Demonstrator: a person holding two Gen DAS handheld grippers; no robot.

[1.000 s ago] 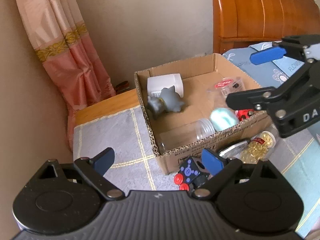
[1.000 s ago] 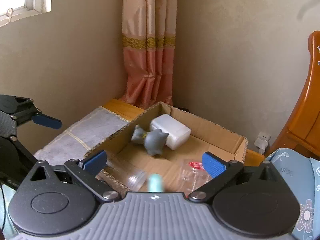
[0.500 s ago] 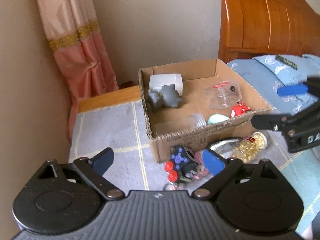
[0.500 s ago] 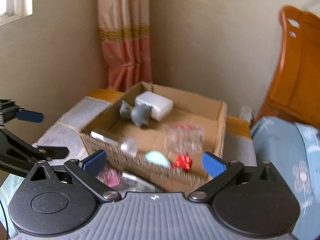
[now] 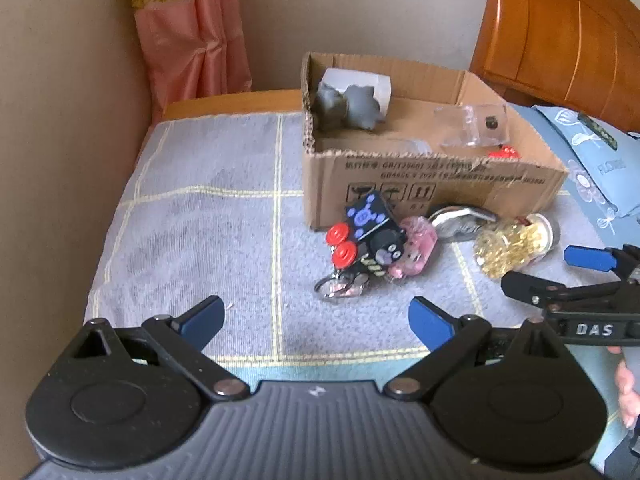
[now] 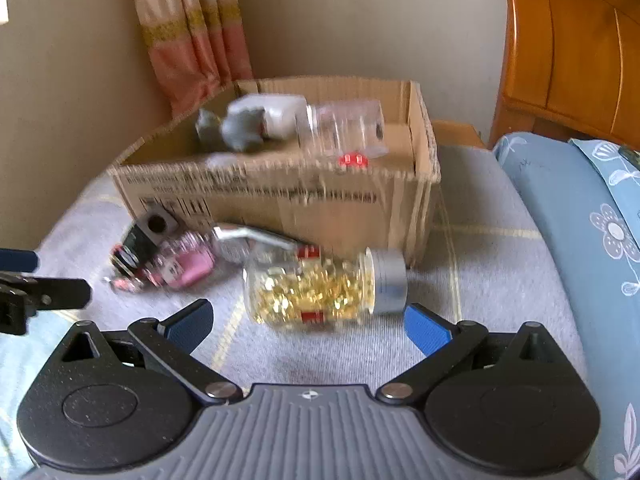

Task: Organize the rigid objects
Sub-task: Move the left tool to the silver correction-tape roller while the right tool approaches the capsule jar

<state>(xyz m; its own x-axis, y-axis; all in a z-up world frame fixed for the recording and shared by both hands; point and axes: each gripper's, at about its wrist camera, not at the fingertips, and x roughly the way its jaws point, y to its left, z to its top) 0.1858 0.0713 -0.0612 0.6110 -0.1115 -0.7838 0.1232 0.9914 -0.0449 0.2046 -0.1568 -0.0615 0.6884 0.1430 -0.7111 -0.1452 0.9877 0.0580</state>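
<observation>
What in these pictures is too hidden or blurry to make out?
- Cardboard box floor: the near wall hides it in both views.
- Red item inside: only its top shows over that wall.
- Print on the box front: smeared in the right wrist view.
- Shiny metal object: partly behind the pink toy.
</observation>
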